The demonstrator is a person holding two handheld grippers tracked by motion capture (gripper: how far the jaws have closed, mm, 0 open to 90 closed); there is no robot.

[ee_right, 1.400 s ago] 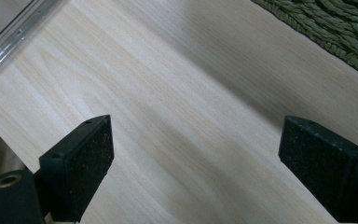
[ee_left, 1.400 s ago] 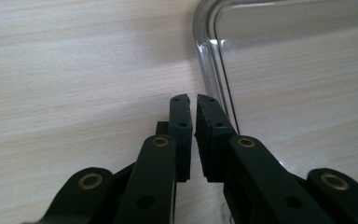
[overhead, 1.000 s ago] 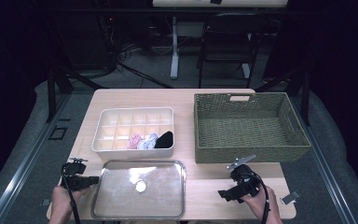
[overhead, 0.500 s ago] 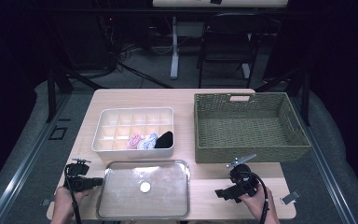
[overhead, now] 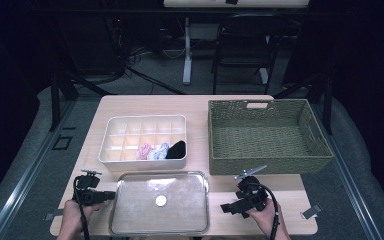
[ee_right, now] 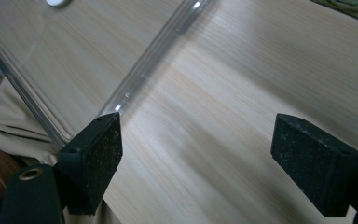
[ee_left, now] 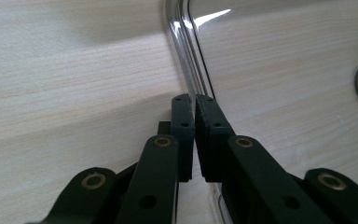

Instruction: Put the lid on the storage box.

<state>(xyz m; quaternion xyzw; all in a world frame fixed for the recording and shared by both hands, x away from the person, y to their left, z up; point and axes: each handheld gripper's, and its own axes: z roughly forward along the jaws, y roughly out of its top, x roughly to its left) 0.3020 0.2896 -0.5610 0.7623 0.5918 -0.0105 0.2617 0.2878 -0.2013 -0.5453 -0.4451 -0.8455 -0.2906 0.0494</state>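
Nearest the person, the clear lid (overhead: 160, 209) lies flat on the surface (overhead: 145, 105) between both hands, its small white knob (overhead: 160, 201) at centre. At its nine o'clock the left gripper (overhead: 111, 195) has its fingers (ee_left: 182, 126) clamped on the lid's rim, likely to steady or lift it. At three o'clock the right gripper (overhead: 223, 208) waits beside the other rim, fingers (ee_right: 93, 151) apart and just closing with nothing between them. Farther, at twelve o'clock, the divided white box (overhead: 111, 131) holds rolled socks (overhead: 161, 150), presumably awaiting the lid; the wicker basket (overhead: 217, 135) sits at two o'clock

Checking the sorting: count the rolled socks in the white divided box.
3, side by side in the white divided box's front row: pink rolled sock, pale blue, black. Others may hide behind dividers.
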